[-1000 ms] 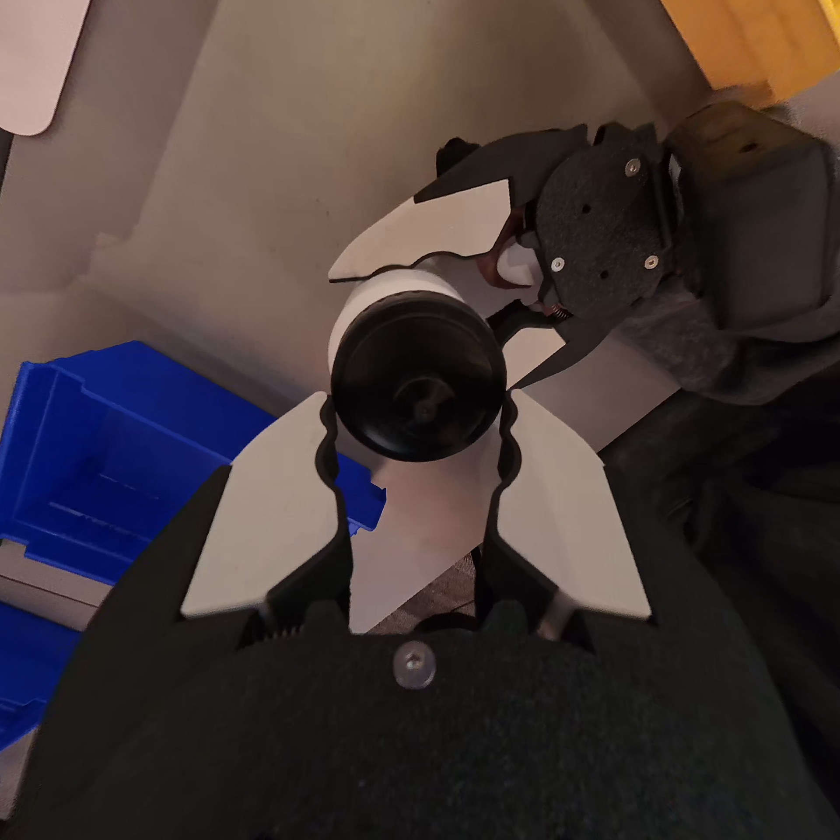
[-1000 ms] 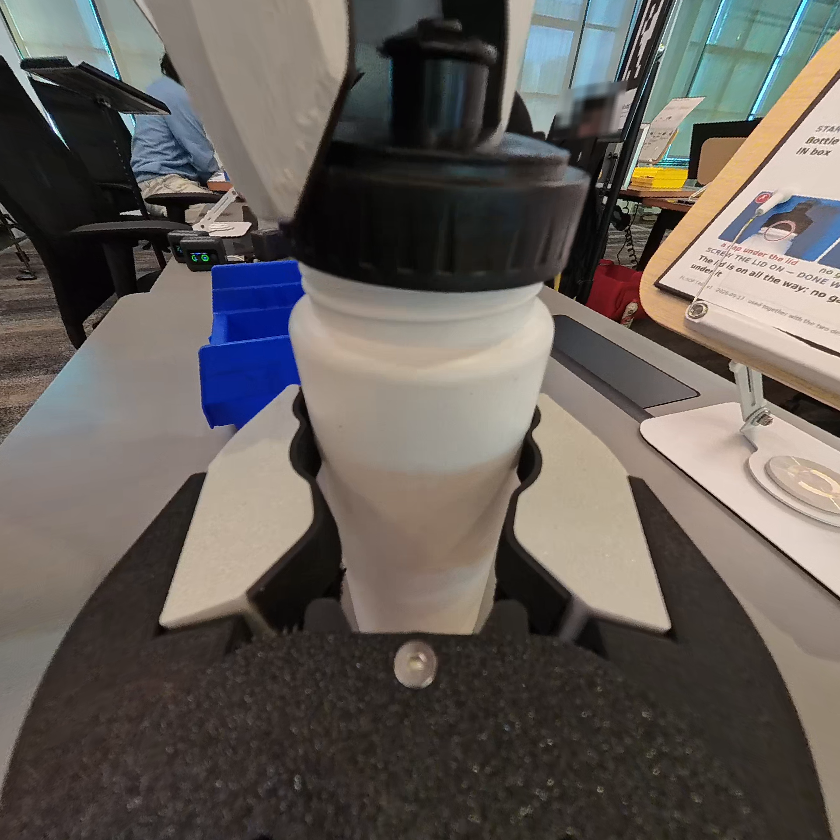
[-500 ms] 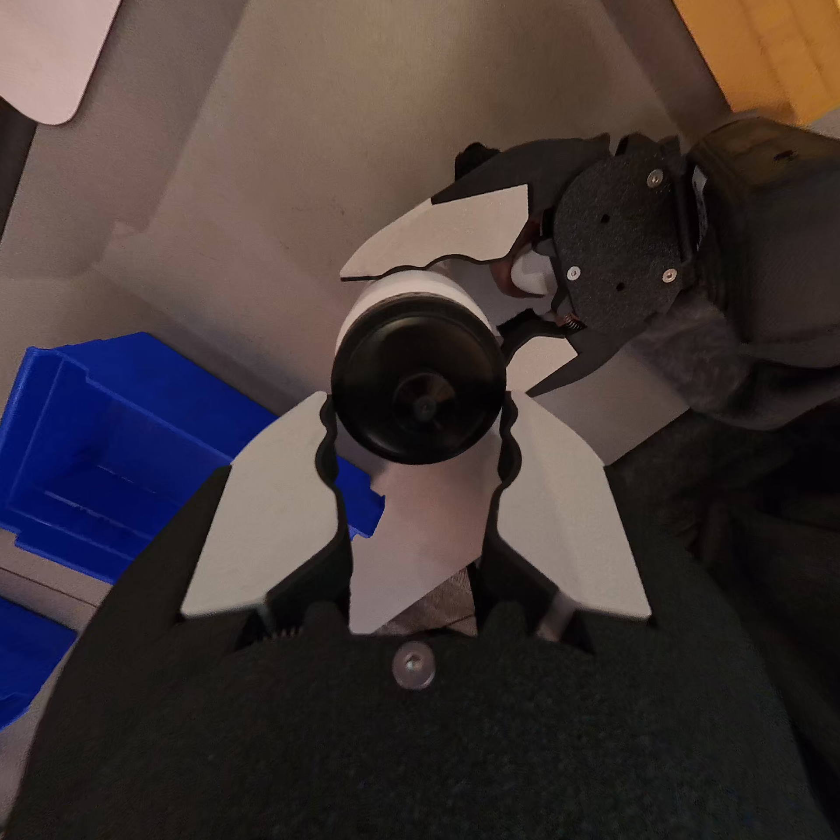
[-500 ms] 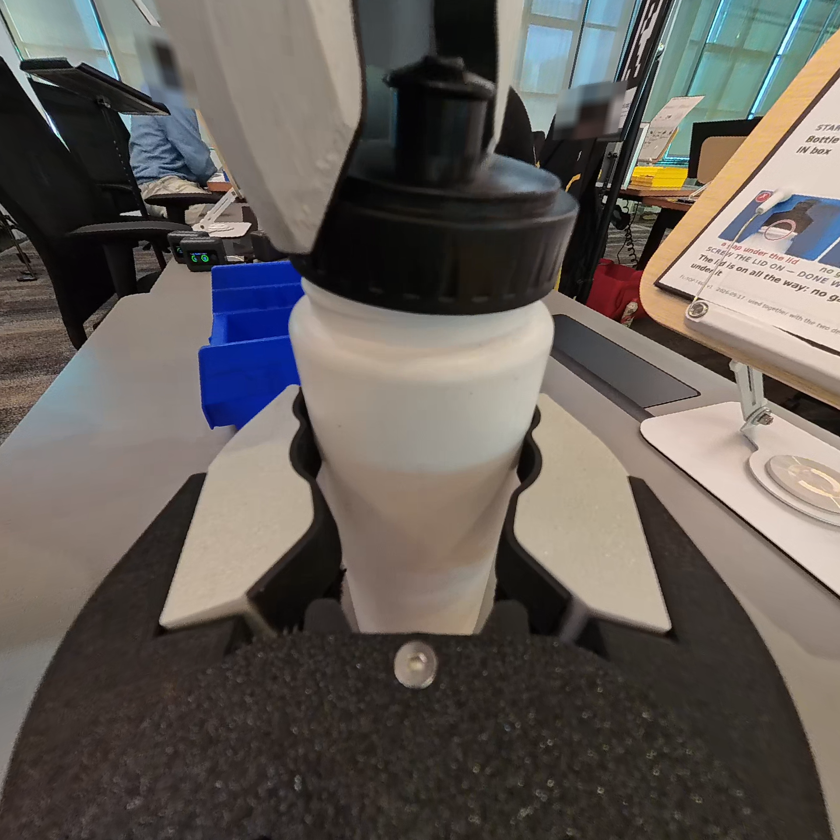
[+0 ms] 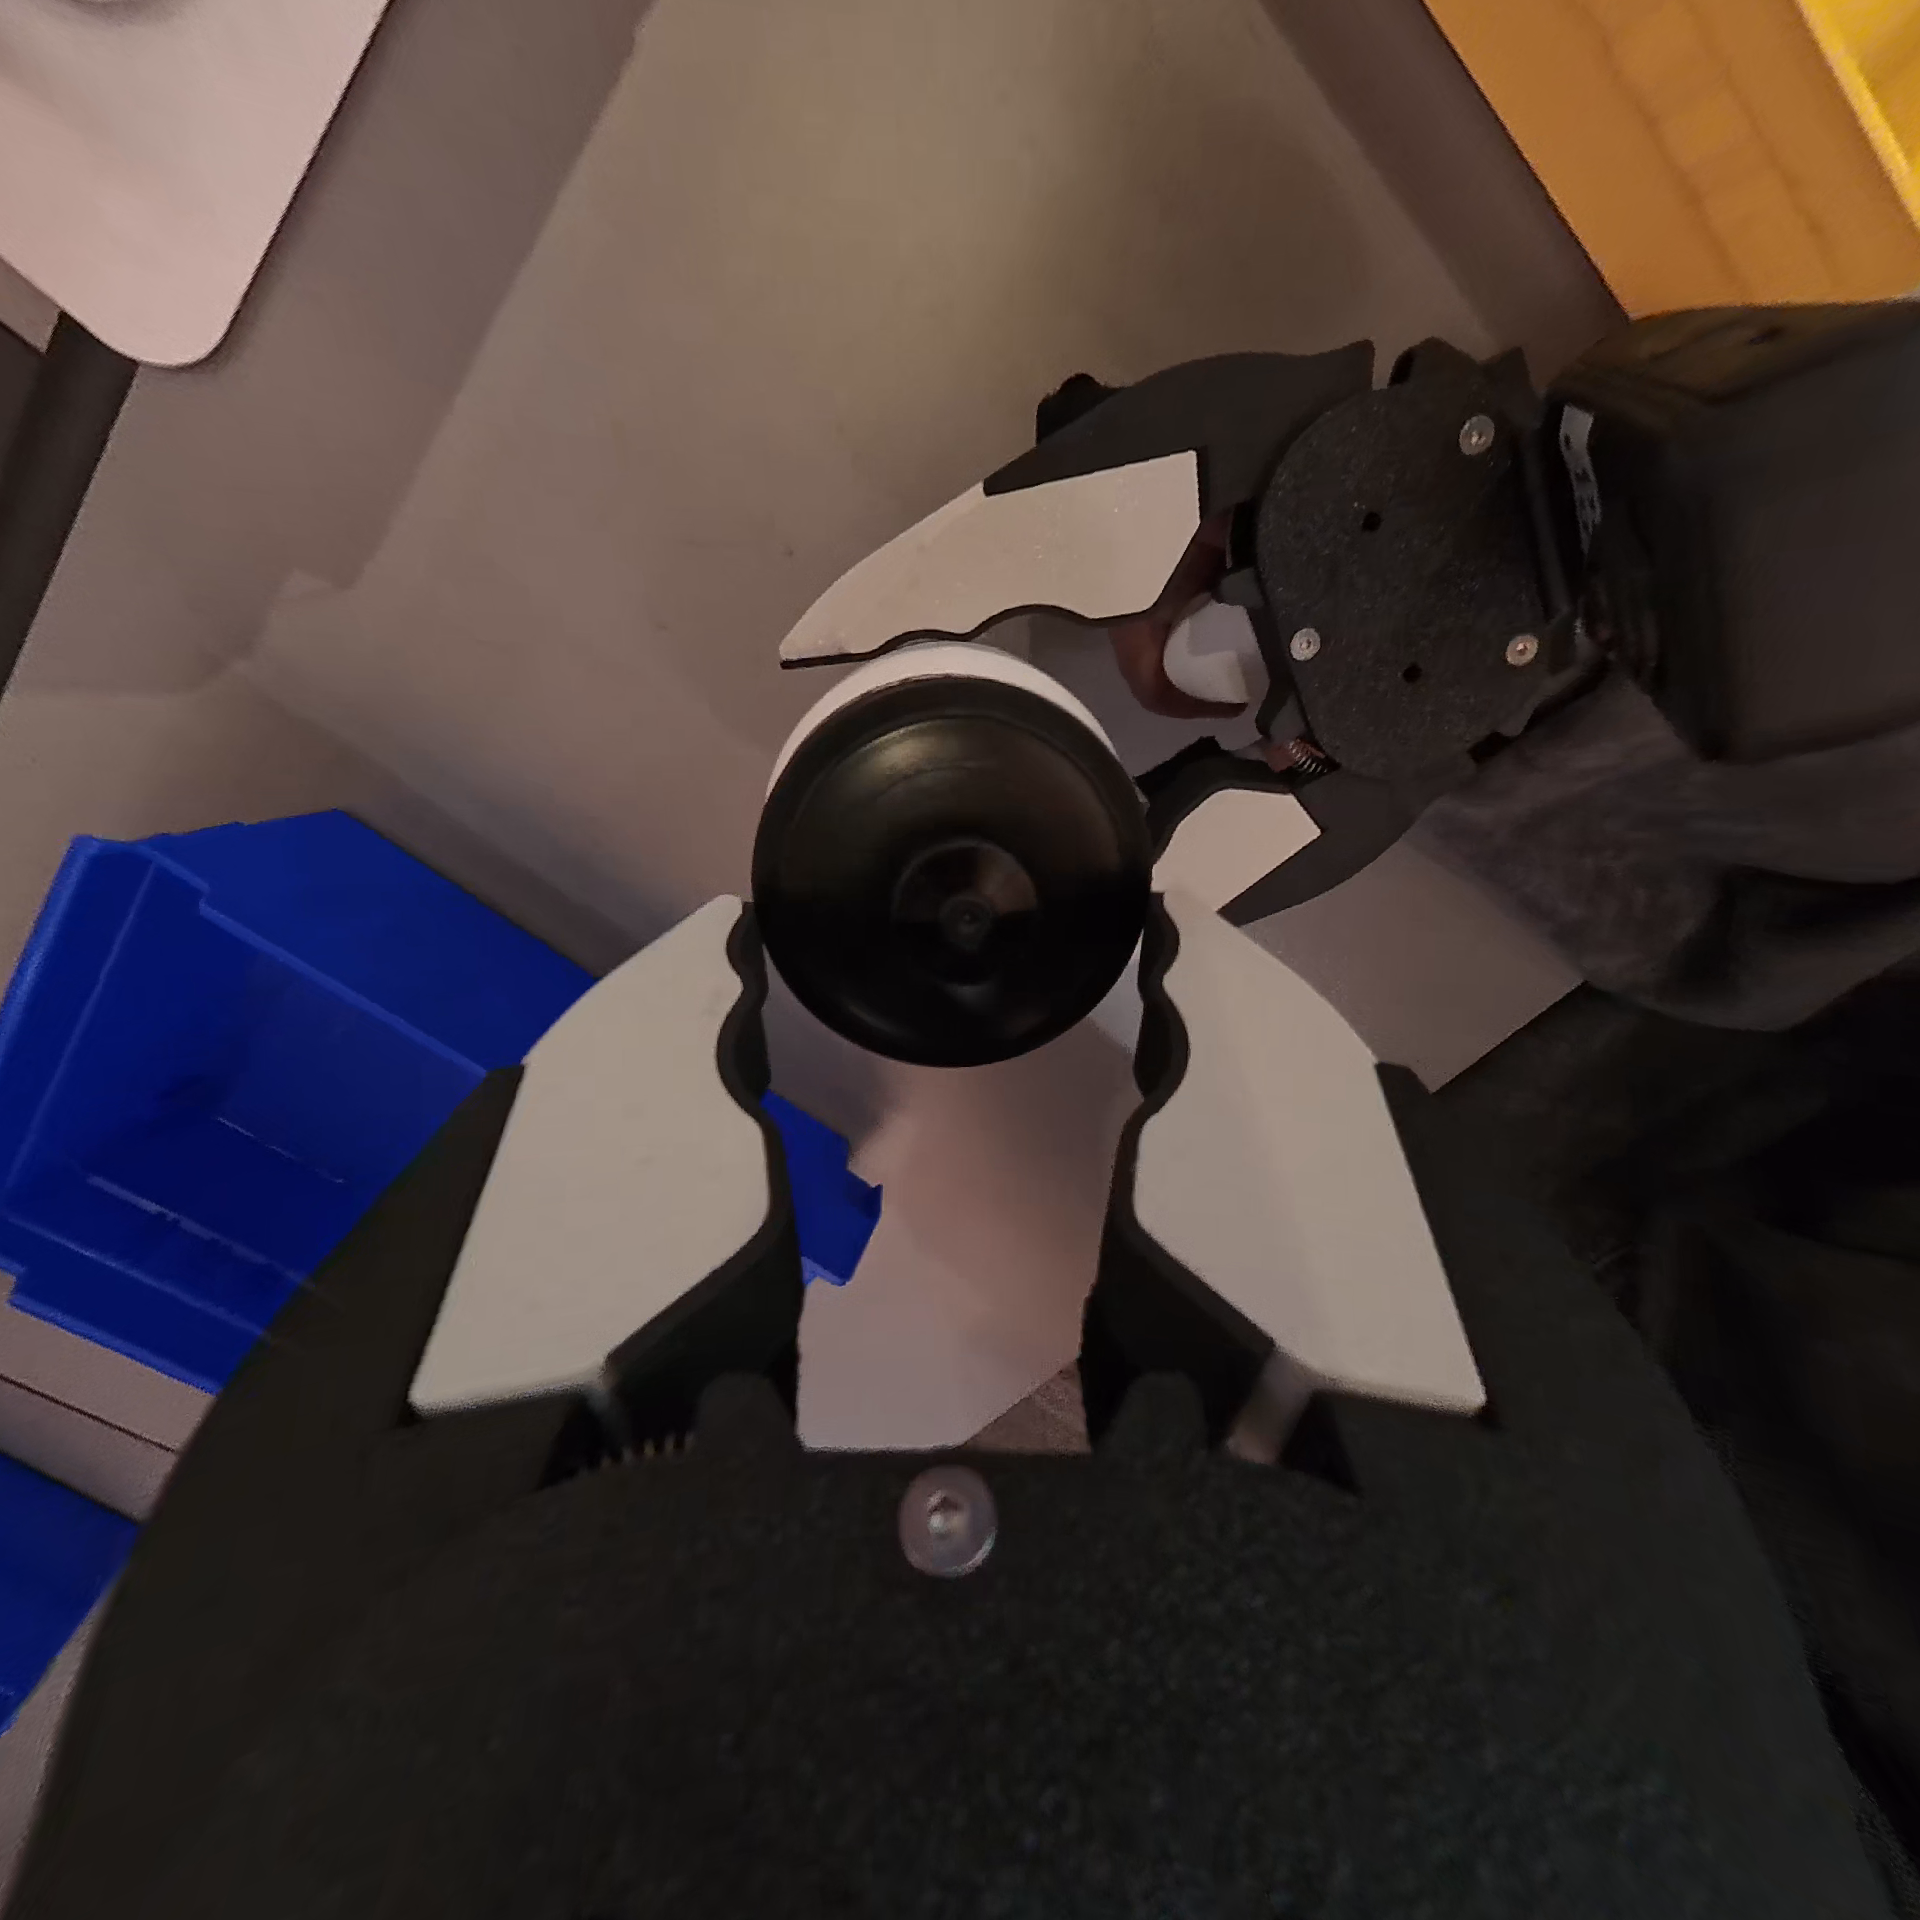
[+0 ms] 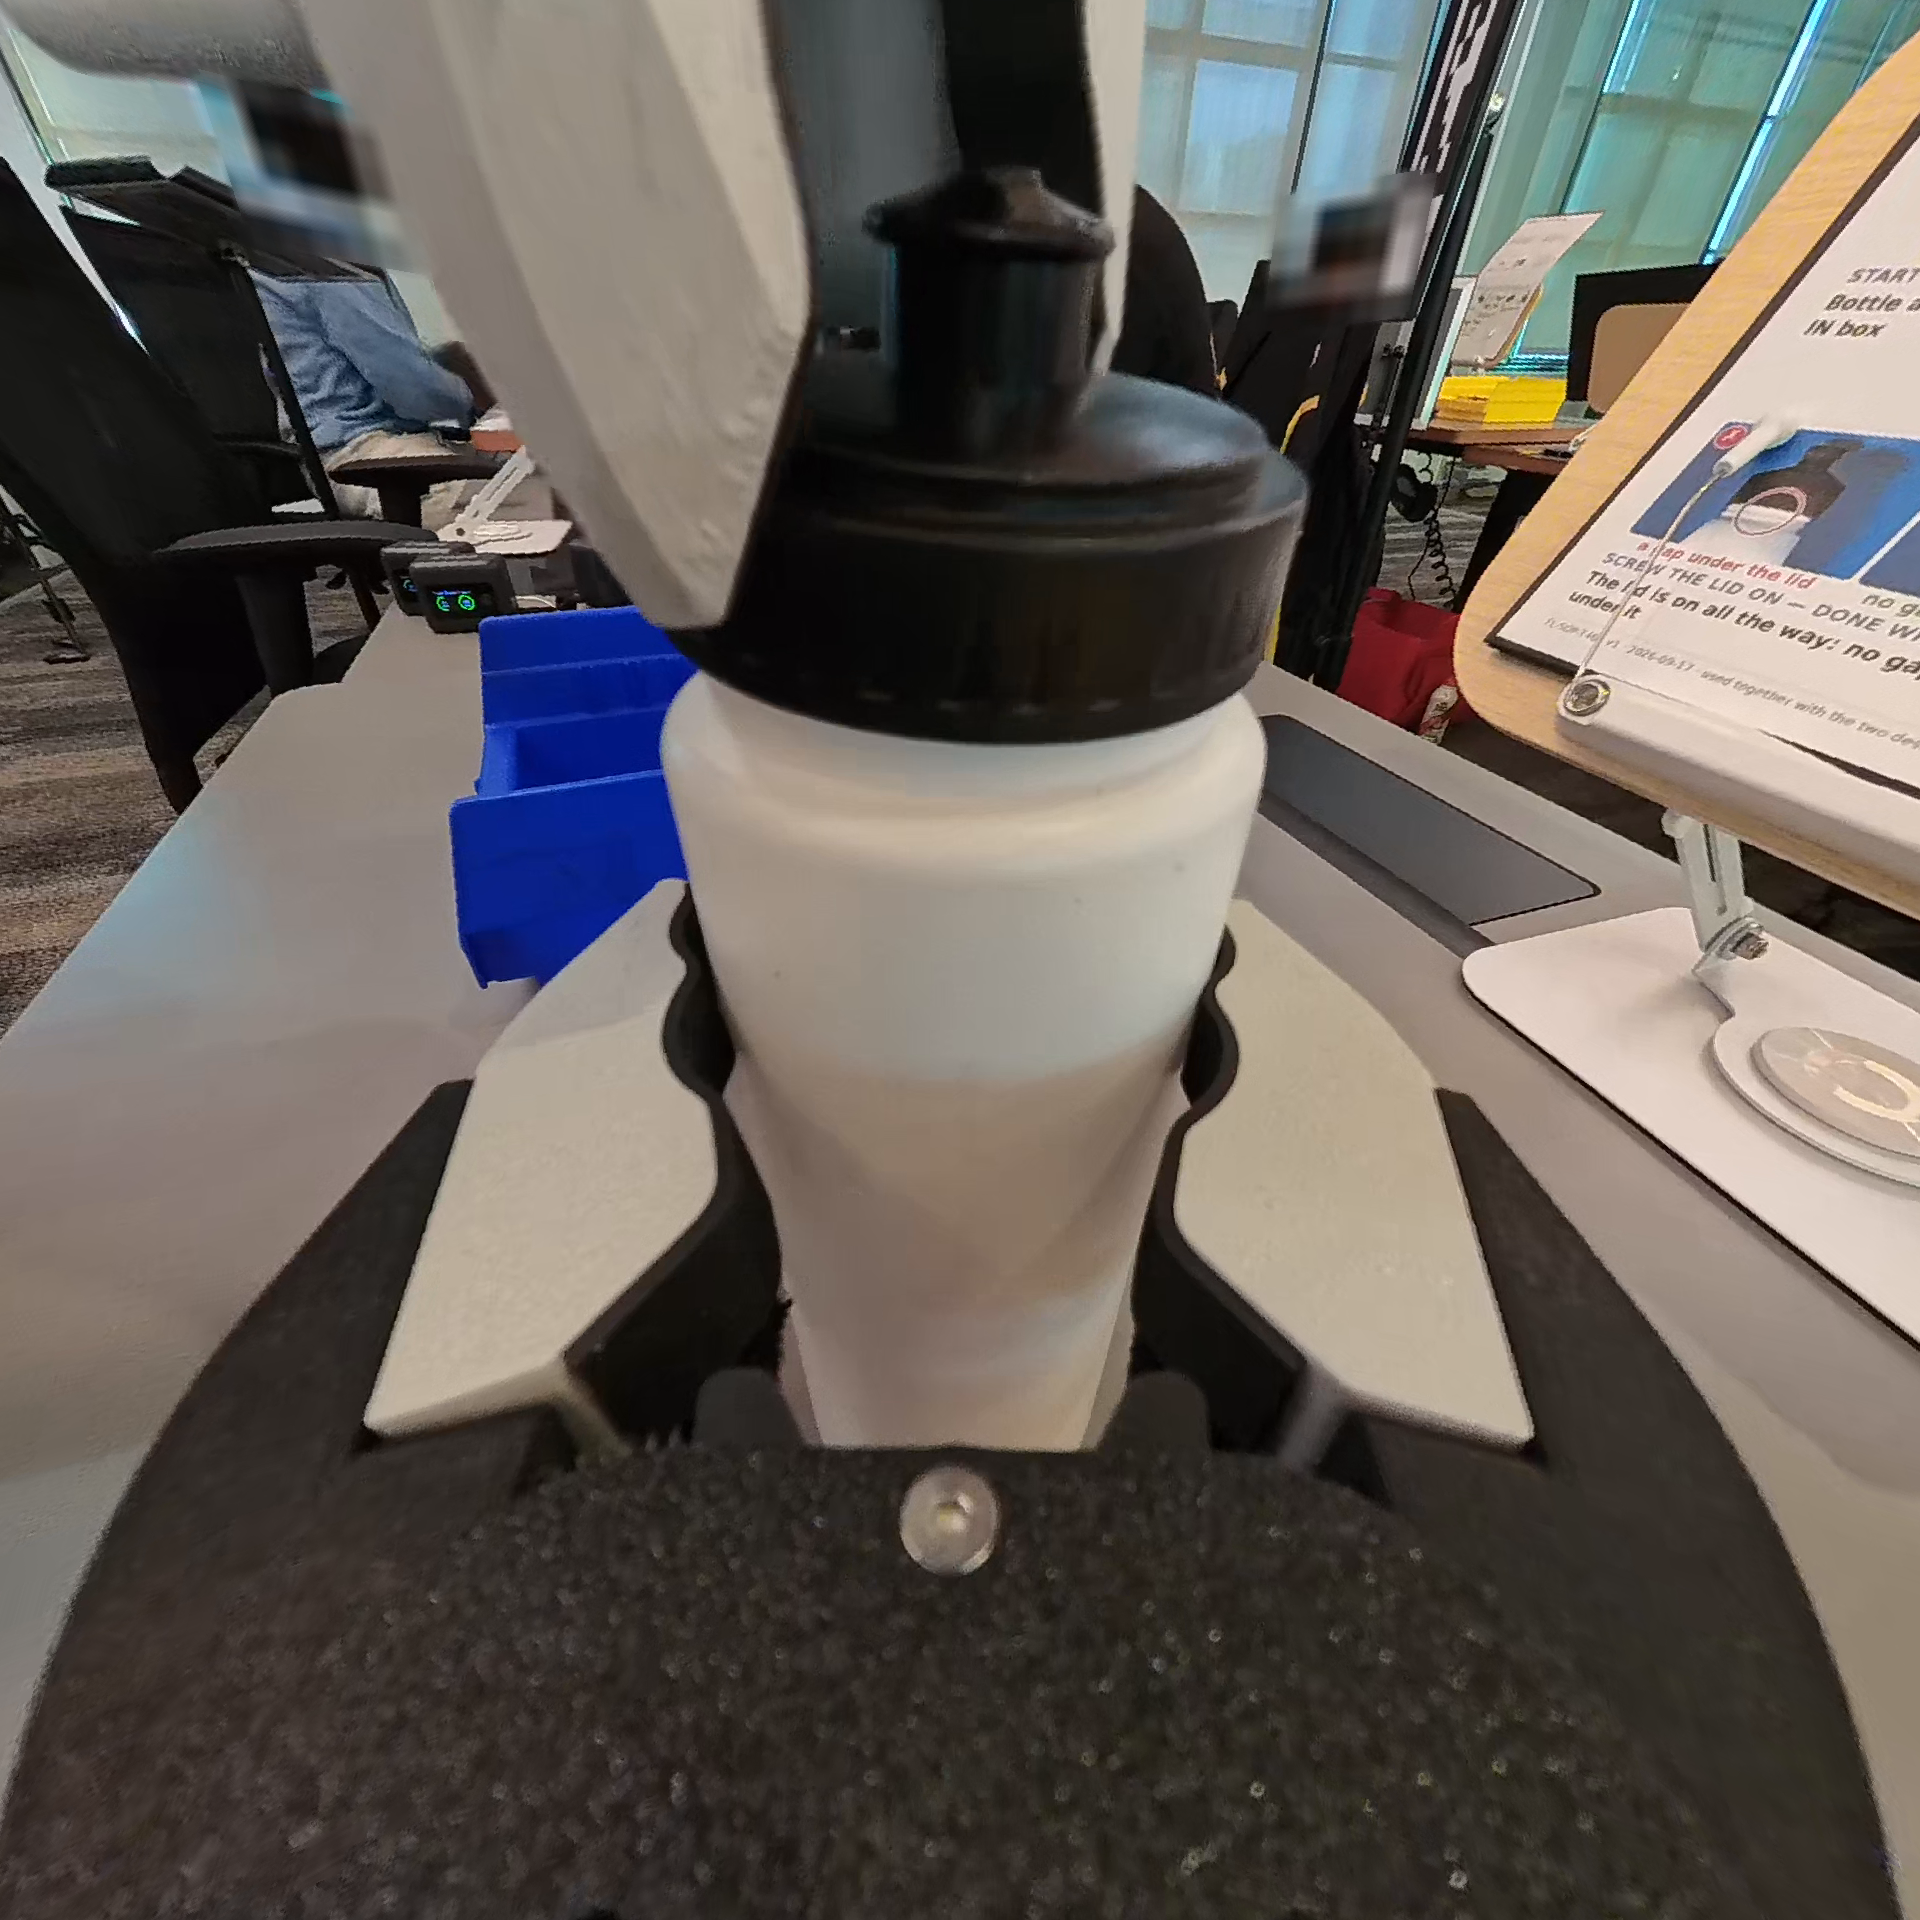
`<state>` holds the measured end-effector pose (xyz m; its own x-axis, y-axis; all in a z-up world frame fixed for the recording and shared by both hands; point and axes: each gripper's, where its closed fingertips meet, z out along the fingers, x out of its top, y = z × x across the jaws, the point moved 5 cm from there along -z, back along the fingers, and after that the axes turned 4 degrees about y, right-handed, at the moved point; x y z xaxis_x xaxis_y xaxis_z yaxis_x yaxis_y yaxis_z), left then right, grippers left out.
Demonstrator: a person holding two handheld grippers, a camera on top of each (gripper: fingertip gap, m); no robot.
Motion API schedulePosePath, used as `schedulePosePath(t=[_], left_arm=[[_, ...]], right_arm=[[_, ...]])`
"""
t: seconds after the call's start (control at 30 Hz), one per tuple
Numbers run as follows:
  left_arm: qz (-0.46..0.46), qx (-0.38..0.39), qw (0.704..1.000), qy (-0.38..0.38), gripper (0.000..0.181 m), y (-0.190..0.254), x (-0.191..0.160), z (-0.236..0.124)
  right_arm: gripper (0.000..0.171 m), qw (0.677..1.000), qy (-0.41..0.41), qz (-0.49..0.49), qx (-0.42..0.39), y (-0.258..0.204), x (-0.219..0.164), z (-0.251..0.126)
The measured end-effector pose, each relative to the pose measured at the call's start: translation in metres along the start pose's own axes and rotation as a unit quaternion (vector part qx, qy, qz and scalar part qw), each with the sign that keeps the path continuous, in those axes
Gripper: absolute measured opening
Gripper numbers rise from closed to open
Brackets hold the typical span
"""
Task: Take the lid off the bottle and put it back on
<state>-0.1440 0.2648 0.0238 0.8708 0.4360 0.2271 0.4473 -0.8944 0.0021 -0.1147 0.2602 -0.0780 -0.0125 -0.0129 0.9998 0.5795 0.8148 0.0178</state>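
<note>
Bottle (image 6: 961,935) stands upright beside the blue bin (image 5: 208,1091), clamped in my right gripper (image 6: 956,1039) so it can't turn. My left gripper (image 5: 951,935) grips the lid (image 5: 951,883) from above, ready to twist

Black ribbed screw lid (image 6: 997,582) dropped onto the white plastic bottle (image 6: 966,935): neck gap closed, but it now sits tilted, left side lower. Left gripper (image 5: 951,940) came down with it.
</note>
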Motion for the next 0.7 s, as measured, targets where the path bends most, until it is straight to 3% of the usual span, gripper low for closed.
schedulePosePath(t=[0.3, 0.7], left_arm=[[0.101, -0.044, 0.994, 0.007, 0.069, -0.0063, -0.0003, 0.0006], [-0.003, -0.018, 0.998, 0.058, 0.069, -0.0019, -0.0046, -0.0008]], right_arm=[[0.087, 1.0, 0.002, 0.004, 0.004, -0.0005, -0.0004, 0.0005], [0.087, 1.0, 0.003, 0.001, 0.007, -0.0014, -0.0002, 0.0012]])
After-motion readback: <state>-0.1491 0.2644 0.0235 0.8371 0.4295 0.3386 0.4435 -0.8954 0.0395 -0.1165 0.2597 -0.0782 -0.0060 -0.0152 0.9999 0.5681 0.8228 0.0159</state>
